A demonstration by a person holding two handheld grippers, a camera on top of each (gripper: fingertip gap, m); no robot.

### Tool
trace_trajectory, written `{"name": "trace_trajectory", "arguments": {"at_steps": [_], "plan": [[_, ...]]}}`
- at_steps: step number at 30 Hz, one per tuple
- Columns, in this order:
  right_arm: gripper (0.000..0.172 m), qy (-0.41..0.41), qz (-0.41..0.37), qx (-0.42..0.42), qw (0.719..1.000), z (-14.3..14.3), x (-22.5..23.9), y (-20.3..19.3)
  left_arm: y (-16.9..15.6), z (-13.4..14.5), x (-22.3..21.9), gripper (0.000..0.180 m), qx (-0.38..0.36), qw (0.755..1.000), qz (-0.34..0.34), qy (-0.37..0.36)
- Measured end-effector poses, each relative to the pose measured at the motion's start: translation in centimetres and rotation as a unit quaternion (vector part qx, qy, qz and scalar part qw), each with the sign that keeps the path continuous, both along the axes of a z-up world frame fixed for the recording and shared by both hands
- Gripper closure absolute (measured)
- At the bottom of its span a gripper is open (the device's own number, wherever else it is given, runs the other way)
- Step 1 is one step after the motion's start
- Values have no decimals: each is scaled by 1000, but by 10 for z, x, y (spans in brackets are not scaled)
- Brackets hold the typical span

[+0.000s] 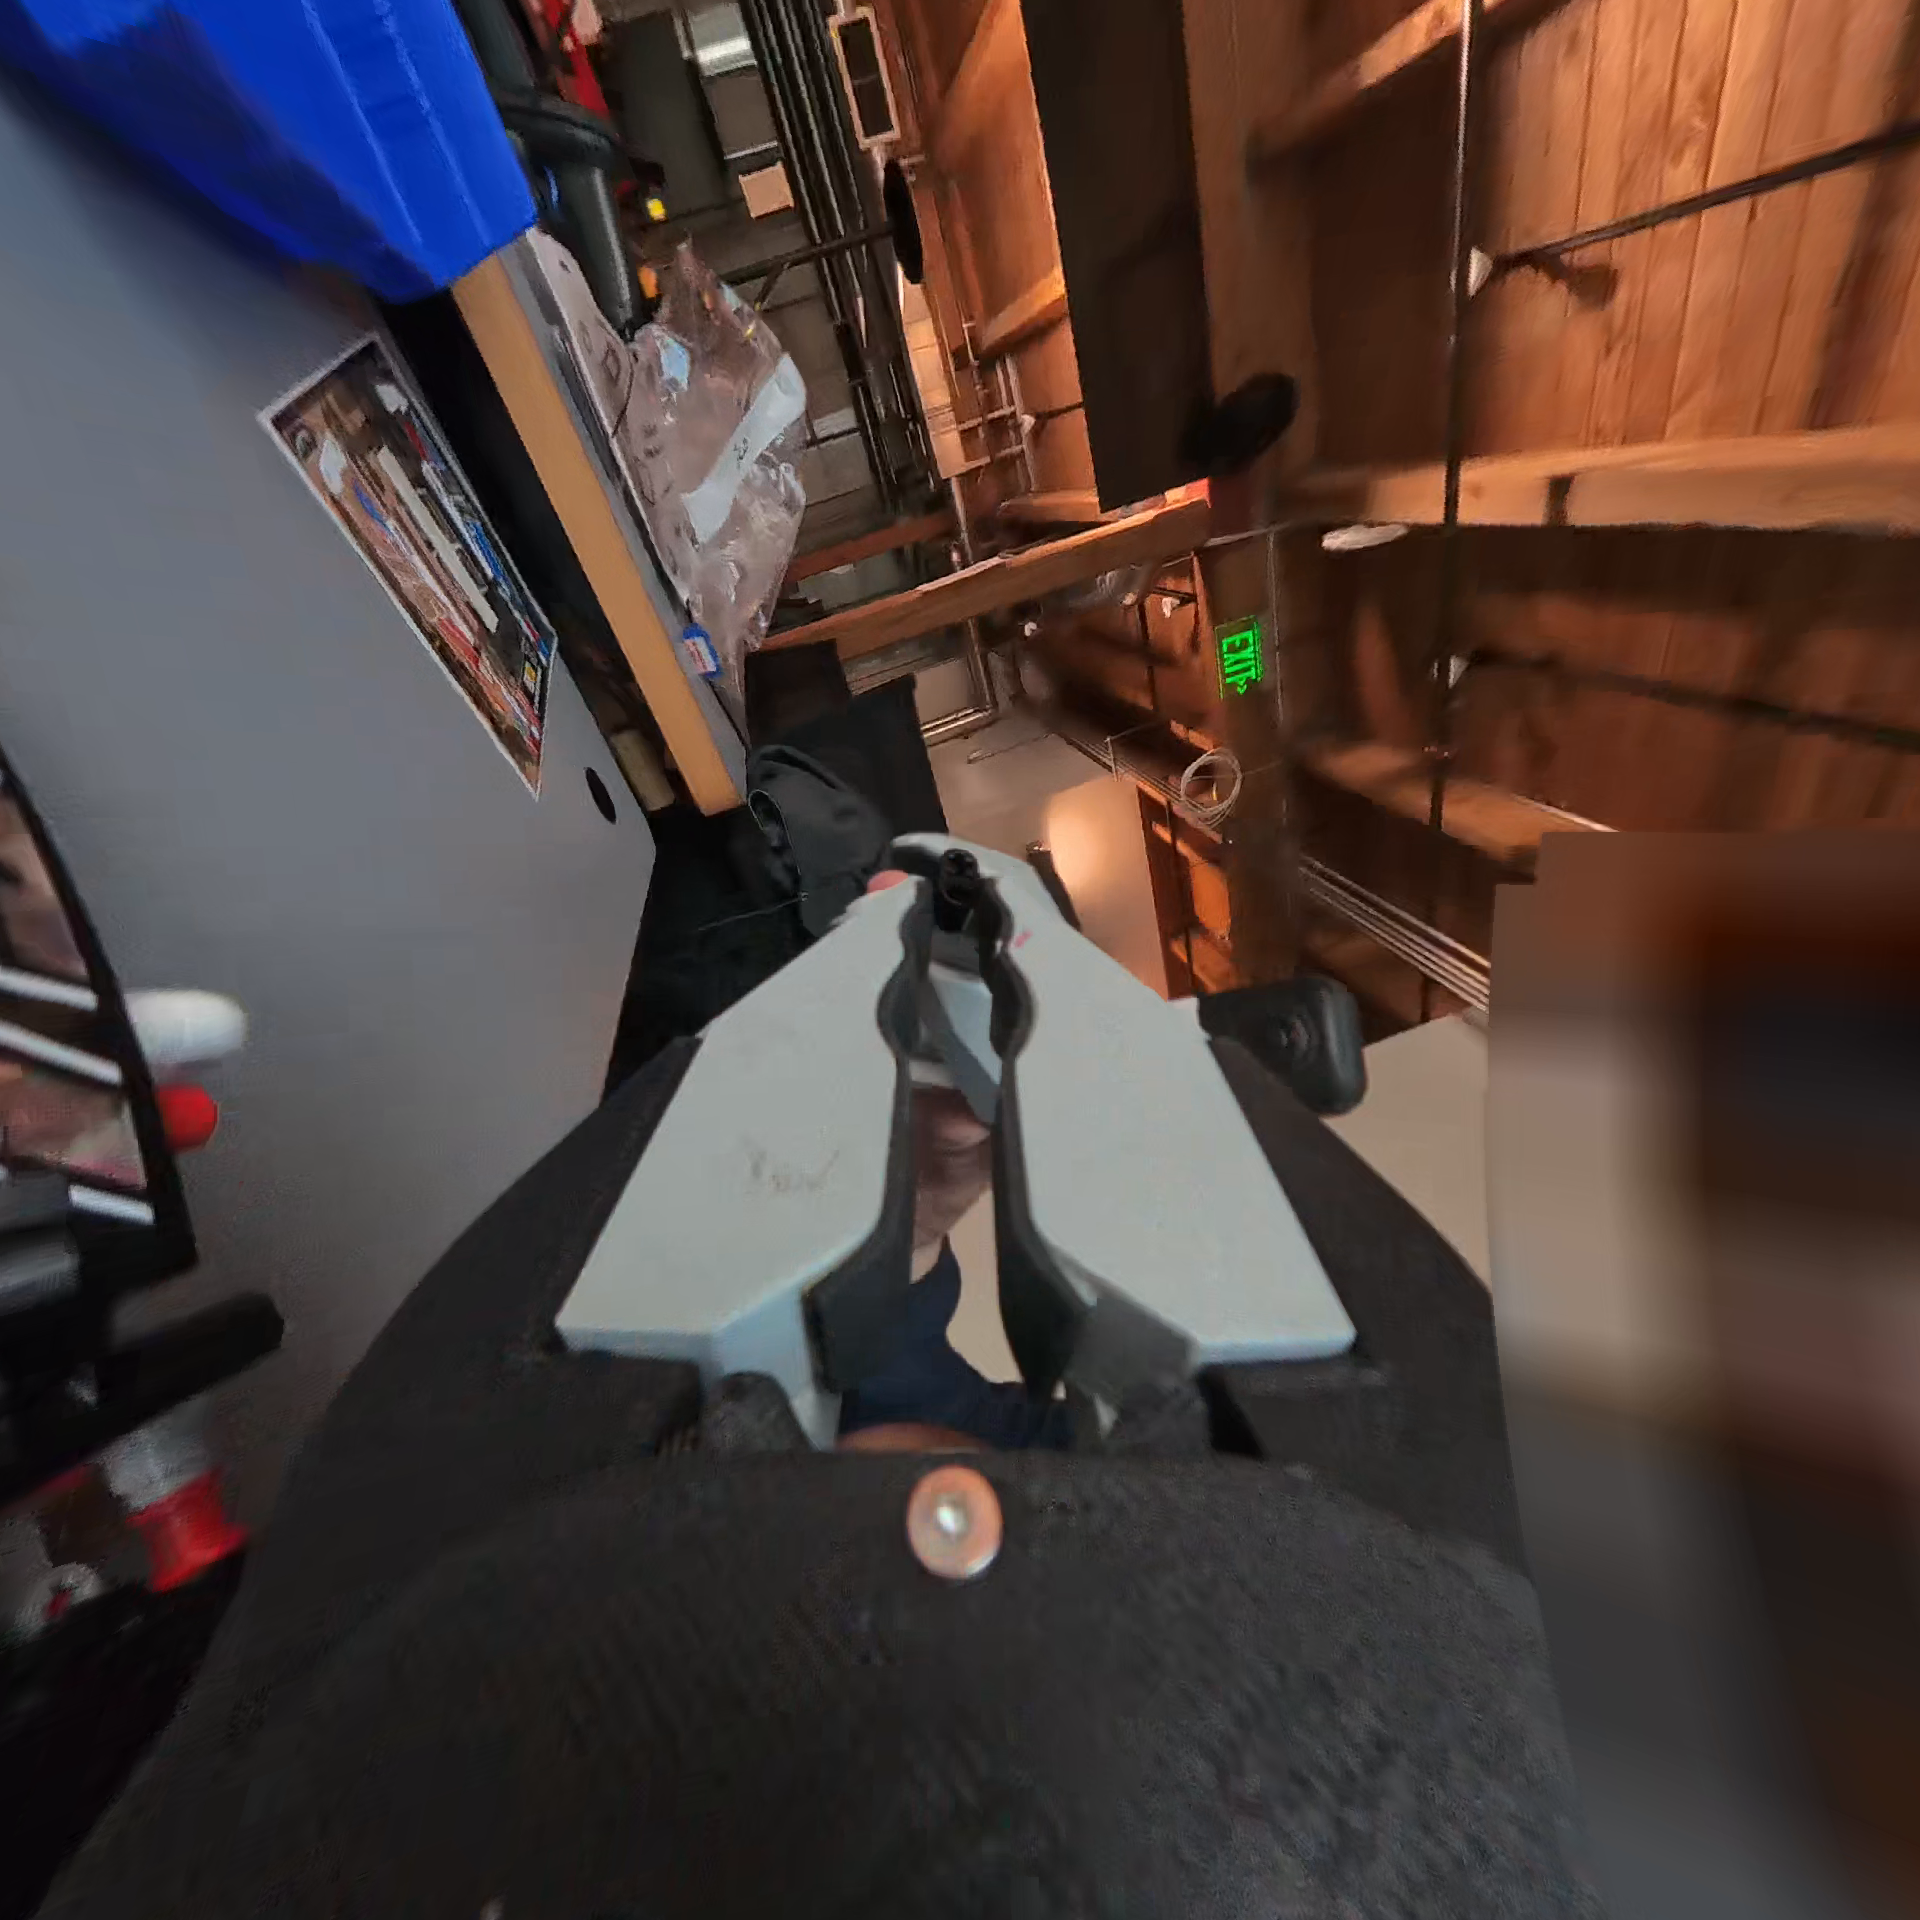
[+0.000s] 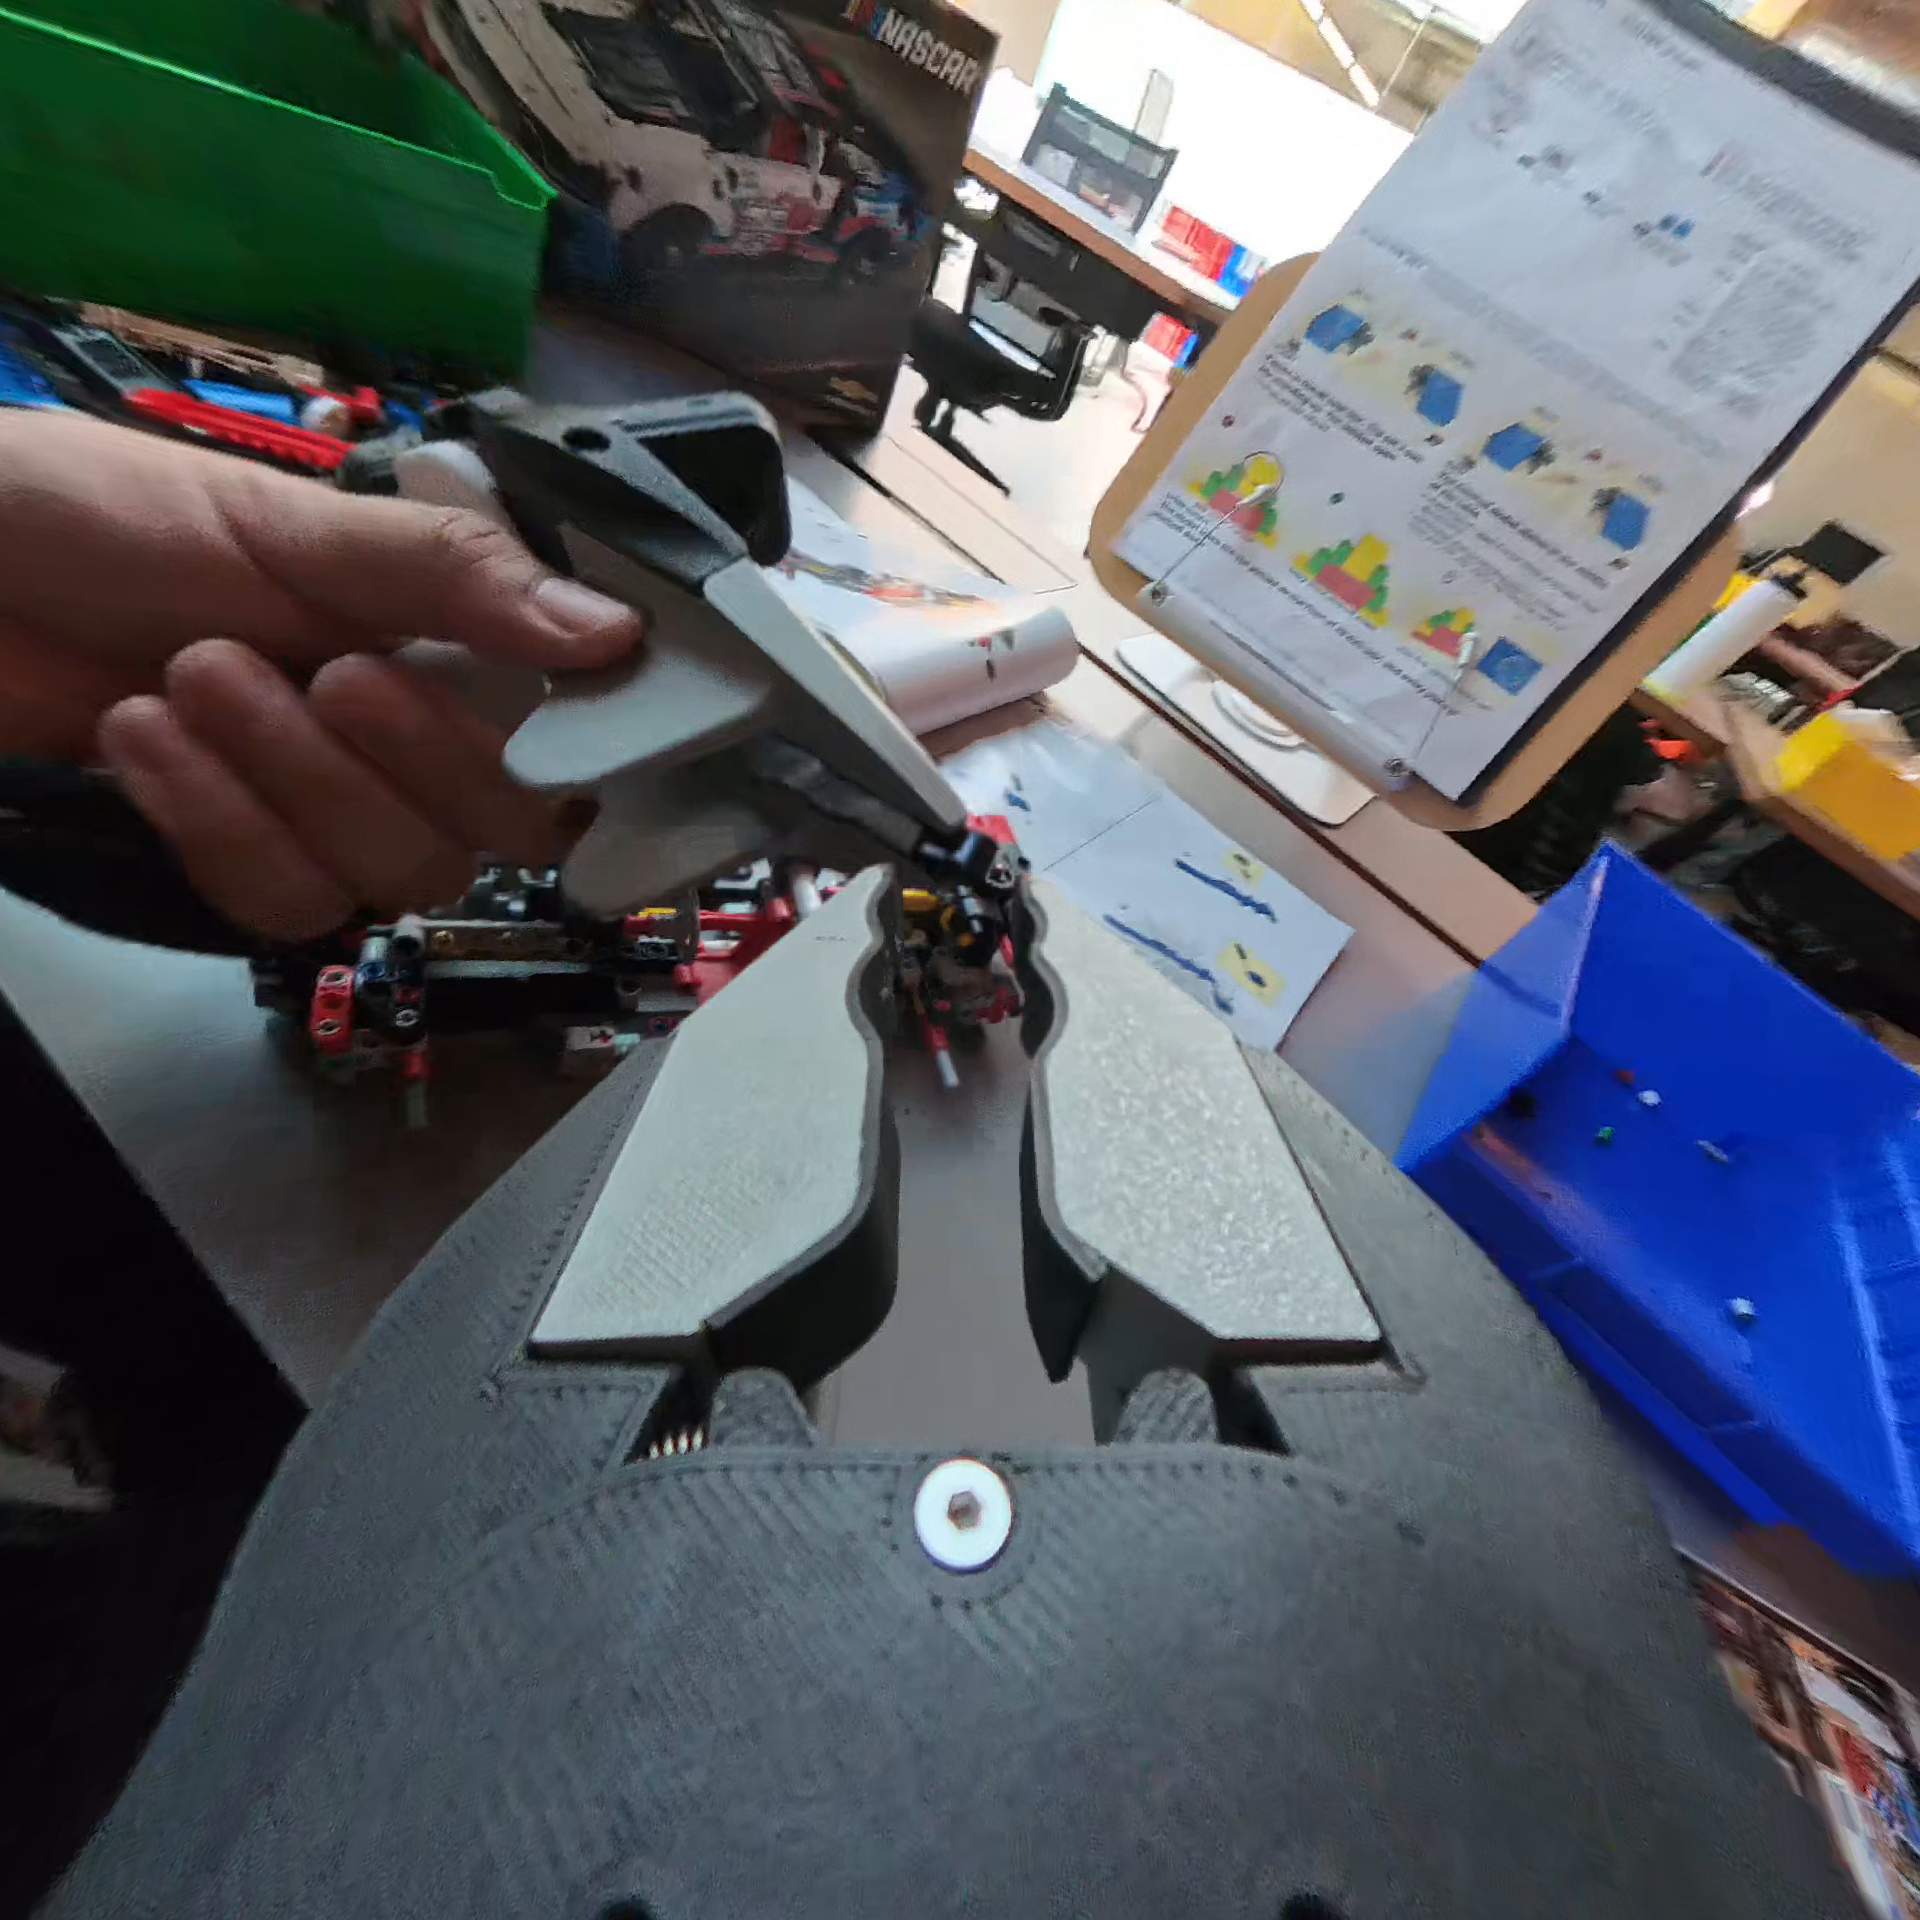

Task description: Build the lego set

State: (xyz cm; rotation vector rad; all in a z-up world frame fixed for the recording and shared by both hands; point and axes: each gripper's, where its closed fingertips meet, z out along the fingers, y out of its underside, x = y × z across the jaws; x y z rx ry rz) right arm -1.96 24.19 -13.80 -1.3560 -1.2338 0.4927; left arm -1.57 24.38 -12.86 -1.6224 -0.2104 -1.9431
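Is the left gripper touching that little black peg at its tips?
Touching. In the left wrist view, the left gripper has its fingertips closed against the small black peg; the right wrist view shows the same pinch.

Writing, not repeated here, shows on a green lit sign (image 1: 1242, 657) fixed to a wooden post, a dark printed cardboard box (image 2: 831, 208), and a white instruction sheet (image 2: 1507, 416) on a stand

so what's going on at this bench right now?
A person is working with two handheld claws over a partly built brick-model chassis on the table. The left claw, held in a hand, pinches a small black connector piece at its tip, right above the chassis. The right claw sits open around the chassis's near end, pads not pressing. A blue bin is at the right.
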Motion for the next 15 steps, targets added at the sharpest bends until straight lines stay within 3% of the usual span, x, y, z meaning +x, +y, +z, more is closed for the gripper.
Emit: {"name": "trace_trajectory", "arguments": {"at_steps": [10,15], "plan": [[163,16,-51,63,997,23,-5,-4,-5,26,1,174,38,998,44,-3],[162,22,-45,30,998,9,-8,-3,-3,14,0,174,21,999,41,-1]]}}
